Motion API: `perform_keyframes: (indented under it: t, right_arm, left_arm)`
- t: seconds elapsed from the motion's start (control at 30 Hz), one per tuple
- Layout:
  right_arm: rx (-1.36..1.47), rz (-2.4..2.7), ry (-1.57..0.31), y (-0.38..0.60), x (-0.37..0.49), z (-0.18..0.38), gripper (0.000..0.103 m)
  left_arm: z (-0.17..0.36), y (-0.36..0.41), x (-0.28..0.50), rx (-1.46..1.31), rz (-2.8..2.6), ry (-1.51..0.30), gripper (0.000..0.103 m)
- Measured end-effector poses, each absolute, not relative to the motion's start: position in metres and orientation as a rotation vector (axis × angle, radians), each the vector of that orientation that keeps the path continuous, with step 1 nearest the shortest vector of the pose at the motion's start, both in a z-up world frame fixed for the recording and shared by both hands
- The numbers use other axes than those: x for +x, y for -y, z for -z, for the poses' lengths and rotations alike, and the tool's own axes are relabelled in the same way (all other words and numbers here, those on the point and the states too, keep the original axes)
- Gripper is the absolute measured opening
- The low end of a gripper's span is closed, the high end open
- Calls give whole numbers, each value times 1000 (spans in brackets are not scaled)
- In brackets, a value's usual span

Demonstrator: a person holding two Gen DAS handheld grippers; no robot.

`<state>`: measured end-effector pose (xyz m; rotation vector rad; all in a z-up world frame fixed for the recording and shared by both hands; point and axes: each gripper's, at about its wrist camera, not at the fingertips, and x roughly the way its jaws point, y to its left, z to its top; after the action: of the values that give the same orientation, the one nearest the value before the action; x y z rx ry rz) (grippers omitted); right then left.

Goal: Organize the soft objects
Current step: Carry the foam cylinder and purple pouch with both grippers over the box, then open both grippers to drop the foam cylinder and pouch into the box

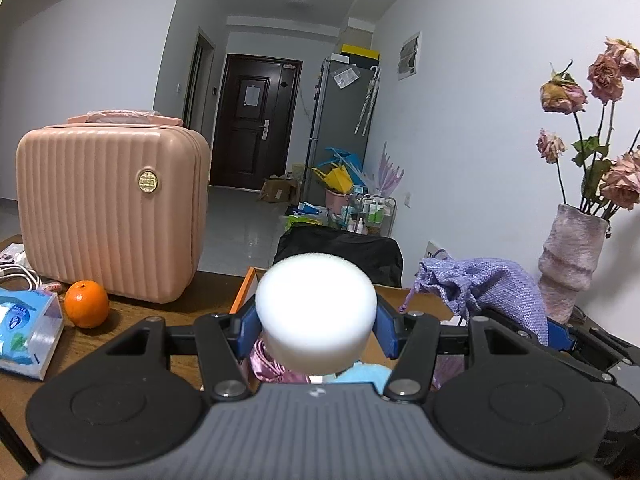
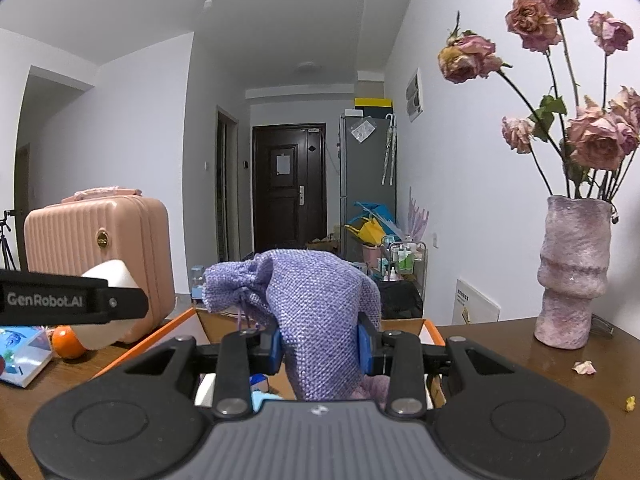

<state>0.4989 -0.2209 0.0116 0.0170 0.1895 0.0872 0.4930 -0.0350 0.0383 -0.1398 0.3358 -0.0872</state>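
White walls and a white ceiling frame a narrow hallway that ends in a dark brown door. A grey refrigerator stands to the door's right, with a yellow box on top, and cluttered bags and a small cart of bottles sit on the pale glossy floor tiles beneath it (the light looks cool and even). A wooden table fills the foreground.
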Motion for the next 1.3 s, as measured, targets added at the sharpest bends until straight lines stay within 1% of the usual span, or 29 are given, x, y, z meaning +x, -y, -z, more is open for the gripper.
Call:
perform_keyframes:
  t: [0.6,1.03,1.07,1.13,1.2,1.23,1.27,1.3]
  right_arm:
    - [-24,-89,-214,201,553,-1,34]
    - [-61,-70,-299,199,581,10,36]
    - [-62,-68,-305,199,581,11,37]
    - [-60,-62,-318,201,582,12,44]
    - [-51,-57,-329,202,583,14,49]
    - [-51,-54,-333,204,583,14,50]
    - [-53,-50,-335,204,583,15,51]
    - [-55,-47,-338,204,583,15,59]
  left_arm:
    - [-29,32,551,-137,63,-362,58]
    - [-14,34,579,-120,64,-414,58]
    - [-13,33,580,-119,63,-418,58]
    - [-12,33,579,-116,59,-420,58]
    - [-11,33,579,-117,60,-420,59]
    - [-11,33,579,-117,59,-422,63]
    - [-11,32,579,-120,59,-424,72]
    - [-11,32,580,-125,60,-425,77]
